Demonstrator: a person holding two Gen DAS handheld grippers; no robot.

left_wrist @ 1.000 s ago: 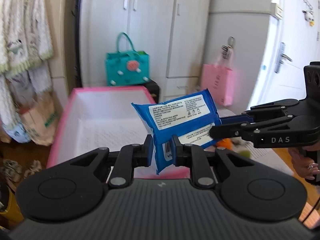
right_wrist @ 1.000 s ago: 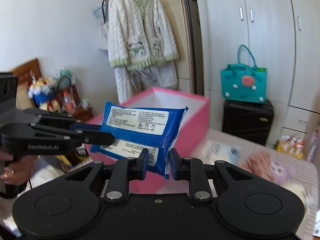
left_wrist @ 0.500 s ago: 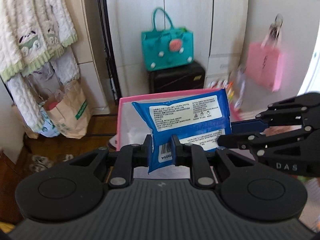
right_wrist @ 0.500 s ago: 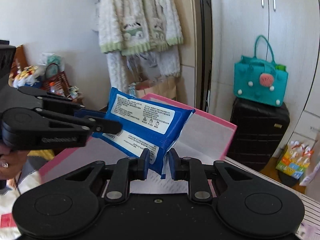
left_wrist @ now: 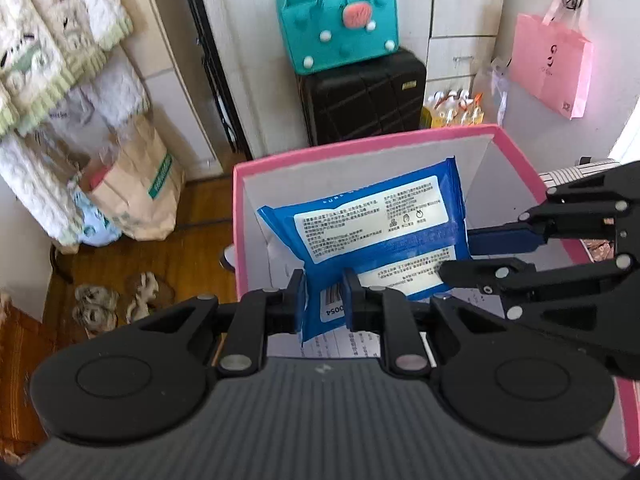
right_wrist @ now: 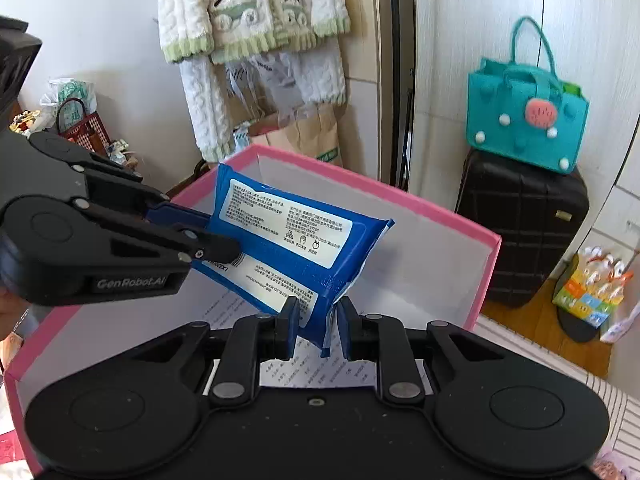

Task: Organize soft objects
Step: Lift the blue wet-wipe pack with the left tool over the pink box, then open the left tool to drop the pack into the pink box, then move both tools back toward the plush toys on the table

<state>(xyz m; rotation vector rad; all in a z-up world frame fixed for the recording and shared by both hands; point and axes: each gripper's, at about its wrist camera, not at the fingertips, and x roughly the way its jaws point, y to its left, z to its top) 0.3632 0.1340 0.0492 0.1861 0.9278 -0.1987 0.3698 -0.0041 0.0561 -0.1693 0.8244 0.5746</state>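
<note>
I have both tools, left tool (left_wrist: 324,300) and right tool (right_wrist: 314,322), clamped on the wet-wipes pack (left_wrist: 372,236), its long axis spanning between them above the pink box (left_wrist: 360,148).

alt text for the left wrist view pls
Two black grippers, left gripper and right gripper, each clamp a soft blue wipes pack over an open pink-rimmed cardboard box. Behind stand a black suitcase and teal felt handbag.
</note>
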